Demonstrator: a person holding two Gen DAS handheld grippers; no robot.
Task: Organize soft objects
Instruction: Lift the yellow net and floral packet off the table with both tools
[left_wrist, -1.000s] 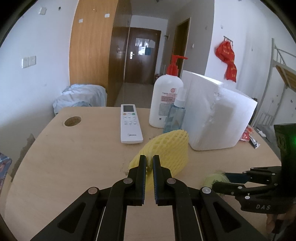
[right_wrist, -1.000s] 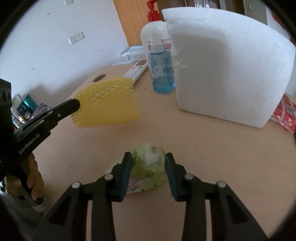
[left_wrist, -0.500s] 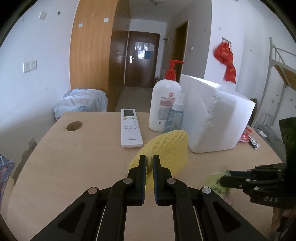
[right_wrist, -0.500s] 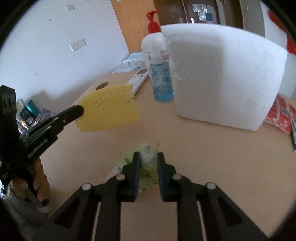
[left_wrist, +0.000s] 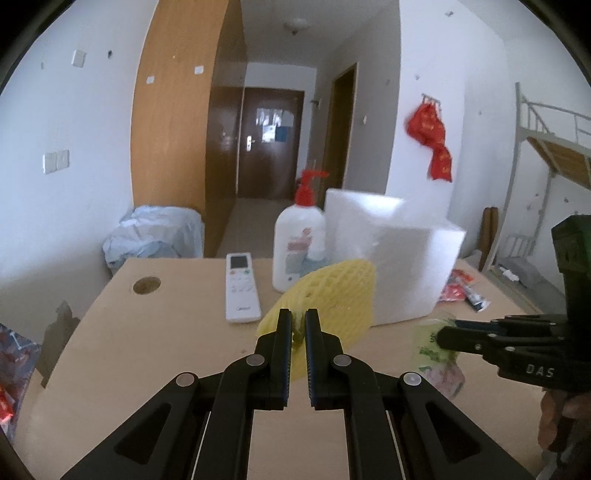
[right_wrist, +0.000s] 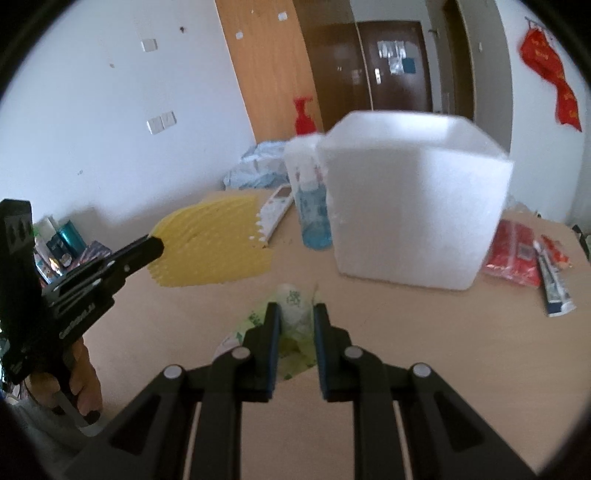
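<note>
Left wrist view showed the left gripper (left_wrist: 298, 328) in the lower centre of the frame, its jaws nearly together and pinching the near corner of the yellow foam net (left_wrist: 332, 295), which stood off the wooden table (left_wrist: 147, 350) and fanned up and to the right toward the white foam box (left_wrist: 391, 258). At the right edge of that frame the right gripper (left_wrist: 443, 334) reached in, clamped on the green plastic packet (left_wrist: 432, 354). From the right wrist view, the right gripper (right_wrist: 295, 317) sat at lower centre; its jaws had just been closing and now squeezed the green plastic packet (right_wrist: 293, 310), the crumpled wrapper bulging between the pads and trailing down to the lower left. The foam box (right_wrist: 417, 206) lay beyond and to the upper right of these jaws, its open top tilted away, while the foam net (right_wrist: 214, 247) hung at the left of the frame. Judging by this layout, the box seemed the likely place for both soft things, and the right hand looked the nearer of the two, with a short lift over the near wall ahead of it.
</note>
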